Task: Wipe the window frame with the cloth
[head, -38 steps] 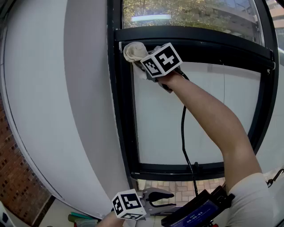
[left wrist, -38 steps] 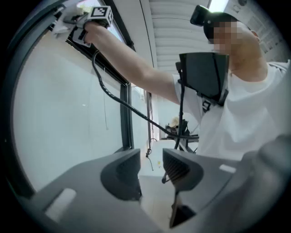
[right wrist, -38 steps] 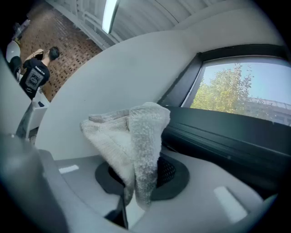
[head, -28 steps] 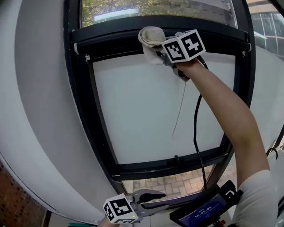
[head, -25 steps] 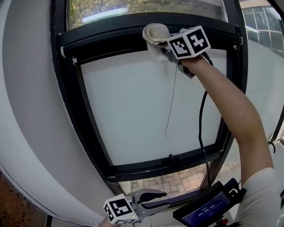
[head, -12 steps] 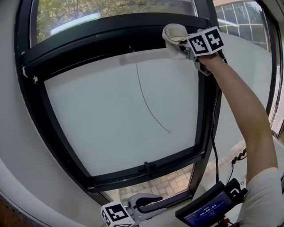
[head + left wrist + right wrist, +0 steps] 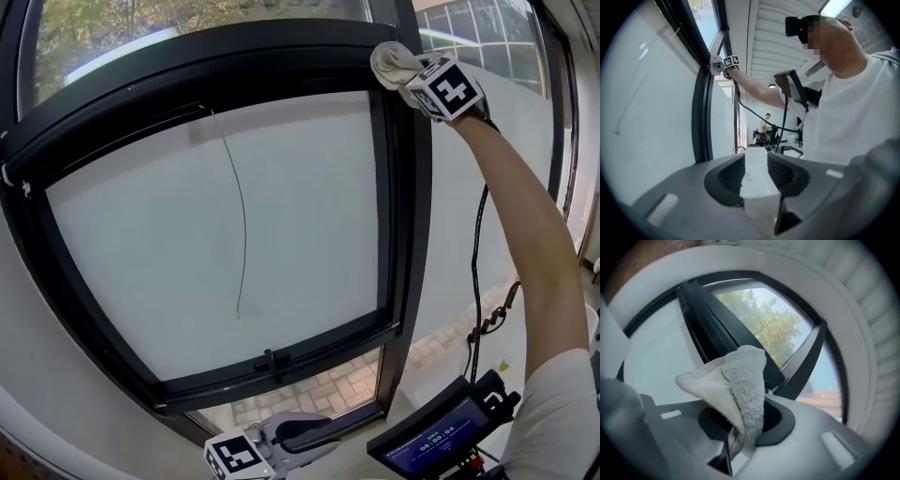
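After sliding rightward, cloth at window frame corner | right gripper clamps it | left gripper fingers together

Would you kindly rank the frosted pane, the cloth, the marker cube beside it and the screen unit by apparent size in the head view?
1. frosted pane, by far.
2. screen unit, helped by sitting near the camera.
3. marker cube and cloth look about alike; unranked.

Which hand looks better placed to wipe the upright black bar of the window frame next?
Probably the right. The right gripper is shut on the cloth, which sits at the top of that upright bar of the window frame. The left gripper hangs low below the window, shut and empty.
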Tool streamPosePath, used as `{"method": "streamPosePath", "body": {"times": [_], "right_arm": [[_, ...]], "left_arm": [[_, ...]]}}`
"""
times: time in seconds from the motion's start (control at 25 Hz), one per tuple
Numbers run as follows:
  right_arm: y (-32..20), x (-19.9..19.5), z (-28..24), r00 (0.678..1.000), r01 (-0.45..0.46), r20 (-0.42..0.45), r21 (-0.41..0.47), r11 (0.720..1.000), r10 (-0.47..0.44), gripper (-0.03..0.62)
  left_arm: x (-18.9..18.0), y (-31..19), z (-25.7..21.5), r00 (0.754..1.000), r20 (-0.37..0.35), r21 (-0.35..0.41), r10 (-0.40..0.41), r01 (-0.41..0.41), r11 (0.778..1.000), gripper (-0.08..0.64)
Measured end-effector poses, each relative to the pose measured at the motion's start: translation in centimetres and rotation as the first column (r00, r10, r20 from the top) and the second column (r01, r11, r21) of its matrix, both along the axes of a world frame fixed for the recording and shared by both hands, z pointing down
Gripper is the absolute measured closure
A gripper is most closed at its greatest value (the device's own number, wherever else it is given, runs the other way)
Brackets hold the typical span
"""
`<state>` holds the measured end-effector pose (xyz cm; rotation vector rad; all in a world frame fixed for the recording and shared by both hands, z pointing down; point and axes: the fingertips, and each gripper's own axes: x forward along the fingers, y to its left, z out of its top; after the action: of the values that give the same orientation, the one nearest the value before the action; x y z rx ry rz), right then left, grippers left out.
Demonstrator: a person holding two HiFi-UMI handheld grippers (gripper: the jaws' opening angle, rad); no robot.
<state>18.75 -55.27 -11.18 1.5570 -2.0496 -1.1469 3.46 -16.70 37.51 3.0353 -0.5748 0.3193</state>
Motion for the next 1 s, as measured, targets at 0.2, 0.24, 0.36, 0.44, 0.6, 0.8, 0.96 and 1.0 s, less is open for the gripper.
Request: {"method": "streamPosePath", "body": {"times": [0.2, 0.24, 0.36, 0.44, 0.6, 0.8, 0.96, 1.0], "right_arm": [[1.0, -0.6, 1.3, 0.857, -0.194, -0.392, 0.354, 0.915, 0.334, 0.514], [0.0, -1.1, 2.6, 0.83, -0.198, -0.436, 0.354, 0.914, 0.349, 0.514], [-1.9, -2.2, 6.2, 0.806, -0.187, -0.483, 0.34, 0.922, 0.341, 0.515], [-2.1, -2.4, 8.2, 0.823, -0.174, -0.469, 0.329, 0.928, 0.321, 0.515], [-2.0, -2.3, 13.3, 0.821, -0.169, -0.486, 0.297, 0.94, 0.301, 0.515], [-2.8, -2.3, 22.2, 0.807, -0.154, -0.527, 0.244, 0.957, 0.264, 0.515], [-3.3, -2.6, 28.0, 0.828, -0.146, -0.516, 0.177, 0.973, 0.218, 0.514], [-3.3, -2.6, 29.4, 0.836, -0.145, -0.509, 0.158, 0.977, 0.207, 0.514]], "left_arm": [[2.0, -0.6, -0.1, 1.0, -0.007, -0.002, 0.007, -0.007, 1.0, 0.391], [2.4, -0.6, -0.3, 1.0, -0.009, -0.003, 0.011, -0.011, 1.0, 0.391], [3.4, -0.2, -0.7, 1.0, -0.018, -0.025, 0.02, -0.02, 0.999, 0.391], [3.0, -0.2, 0.0, 1.0, -0.012, -0.028, 0.018, -0.018, 0.999, 0.391], [2.1, -0.8, 0.0, 1.0, 0.006, -0.013, 0.001, -0.001, 1.0, 0.391], [1.9, -0.3, 0.0, 1.0, 0.019, -0.028, 0.001, 0.0, 1.0, 0.391], [1.9, 0.3, 0.1, 1.0, 0.021, -0.042, -0.011, 0.012, 0.999, 0.394], [1.9, 0.5, 0.1, 1.0, 0.022, -0.047, -0.014, 0.015, 0.999, 0.394]]}}
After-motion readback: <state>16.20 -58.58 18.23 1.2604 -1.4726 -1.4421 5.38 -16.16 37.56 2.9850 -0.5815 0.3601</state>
